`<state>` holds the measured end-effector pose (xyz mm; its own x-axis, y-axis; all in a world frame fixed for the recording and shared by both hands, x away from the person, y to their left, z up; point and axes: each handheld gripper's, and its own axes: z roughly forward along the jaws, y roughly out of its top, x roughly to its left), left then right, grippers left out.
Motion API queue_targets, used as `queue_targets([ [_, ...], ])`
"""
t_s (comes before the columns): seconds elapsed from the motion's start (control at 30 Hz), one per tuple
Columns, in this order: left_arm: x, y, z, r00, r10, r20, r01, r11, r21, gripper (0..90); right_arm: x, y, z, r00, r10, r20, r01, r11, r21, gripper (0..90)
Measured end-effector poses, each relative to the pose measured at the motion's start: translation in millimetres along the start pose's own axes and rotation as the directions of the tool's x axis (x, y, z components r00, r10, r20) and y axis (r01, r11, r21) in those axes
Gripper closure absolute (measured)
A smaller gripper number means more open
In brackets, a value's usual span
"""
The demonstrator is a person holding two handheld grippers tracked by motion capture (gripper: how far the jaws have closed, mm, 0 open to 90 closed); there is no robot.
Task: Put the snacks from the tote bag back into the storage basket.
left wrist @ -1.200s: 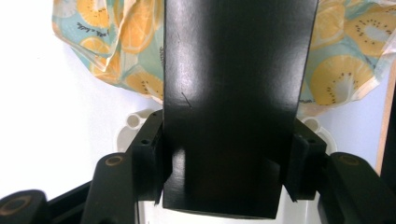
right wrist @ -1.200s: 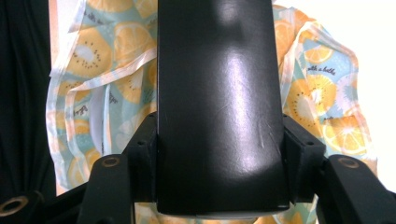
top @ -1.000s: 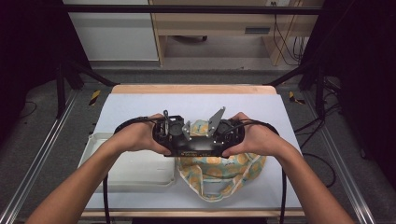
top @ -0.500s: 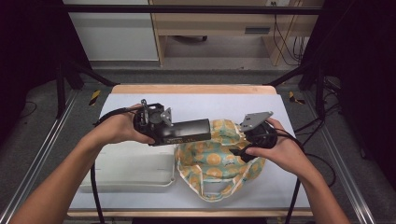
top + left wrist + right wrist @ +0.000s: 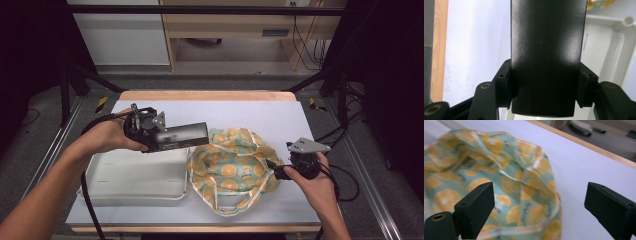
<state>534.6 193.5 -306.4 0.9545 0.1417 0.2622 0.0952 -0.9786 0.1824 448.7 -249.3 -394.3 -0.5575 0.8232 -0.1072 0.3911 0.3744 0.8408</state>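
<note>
The left claw (image 5: 192, 136) was clamped on a black box (image 5: 181, 136), held level above the counter (image 5: 280, 116) over the far edge of the white tray (image 5: 135, 176). The right claw (image 5: 544, 202) had just been opening and stood apart, empty, at the orange-print bag (image 5: 232, 165) lying beside the tray.

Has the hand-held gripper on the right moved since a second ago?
Yes. The right gripper has left the black box at the table's middle, swung toward the table's right edge and nearer the person, jaws just opened, empty, beside the orange-print bag.
</note>
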Motion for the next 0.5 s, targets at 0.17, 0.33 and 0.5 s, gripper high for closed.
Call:
queue_targets([
  [0.17, 3.2, -12.0, 1.9, 0.9999, -0.01, -0.001, 0.01, 0.9999, 0.01, 43.0, -11.4, -29.9, -3.9, 0.9938, 0.093, 0.062, -0.091, 0.995, -0.035, 10.4],
  [0.33, 4.2, -22.0, 4.7, 0.9999, -0.015, -0.005, 0.015, 0.9997, 0.021, 43.0, -16.6, -46.6, -8.0, 0.9831, 0.147, 0.11, -0.138, 0.987, -0.08, 11.1],
  [0.5, 3.6, -28.5, 6.0, 0.9999, -0.014, 0.002, 0.014, 0.9997, 0.021, 43.0, -17.9, -60.4, -8.3, 0.9739, 0.169, 0.151, -0.155, 0.982, -0.105, 11.8],
])
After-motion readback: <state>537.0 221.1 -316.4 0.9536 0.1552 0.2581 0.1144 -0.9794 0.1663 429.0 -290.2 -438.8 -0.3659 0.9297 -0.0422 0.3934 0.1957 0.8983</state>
